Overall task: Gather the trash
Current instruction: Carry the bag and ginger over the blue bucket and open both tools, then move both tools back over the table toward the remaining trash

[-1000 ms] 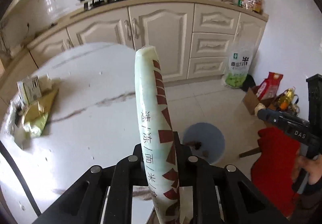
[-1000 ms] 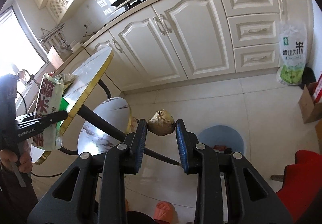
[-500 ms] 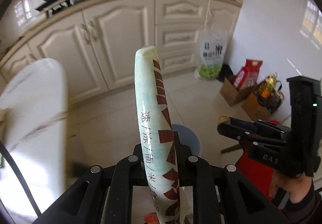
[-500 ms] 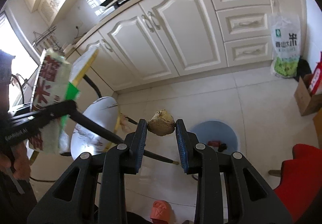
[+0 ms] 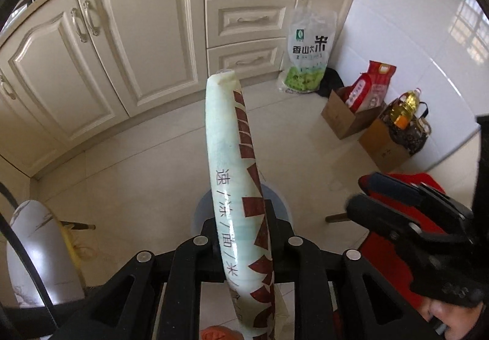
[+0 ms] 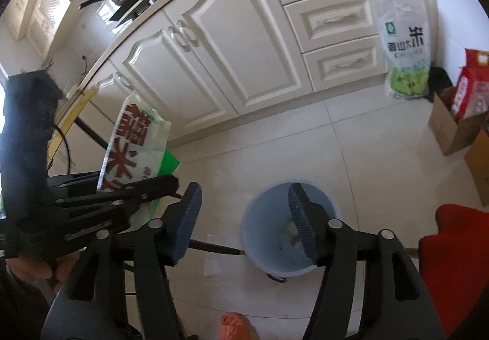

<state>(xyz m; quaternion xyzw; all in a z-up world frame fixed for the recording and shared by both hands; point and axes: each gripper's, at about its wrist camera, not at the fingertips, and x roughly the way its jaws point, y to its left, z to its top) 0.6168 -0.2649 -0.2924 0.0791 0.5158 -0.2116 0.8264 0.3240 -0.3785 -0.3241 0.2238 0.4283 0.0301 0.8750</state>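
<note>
My left gripper [image 5: 243,217] is shut on a pale green food wrapper [image 5: 235,175] with brown triangles and Chinese print, held upright above the floor. The same wrapper [image 6: 134,141] and left gripper [image 6: 171,182] show at the left of the right wrist view. A blue trash bin [image 6: 269,233] stands on the floor; in the left wrist view its rim [image 5: 279,195] shows behind the wrapper. My right gripper [image 6: 244,217] is open and empty above the bin, which holds small scraps [image 6: 292,225]. It also shows in the left wrist view [image 5: 357,196].
Cream kitchen cabinets [image 5: 146,43] line the back. A rice bag [image 5: 308,53] leans on the drawers. Cardboard boxes with a red bag [image 5: 366,89] and an oil bottle [image 5: 406,109] stand at the right. A red seat [image 6: 458,248] is beside the bin. A small marble stool [image 5: 36,251] is left.
My right gripper has opened and the crumpled brown scrap it held is gone from its jaws. Both grippers have moved over the blue bin; the left has swung away from the marble table.
</note>
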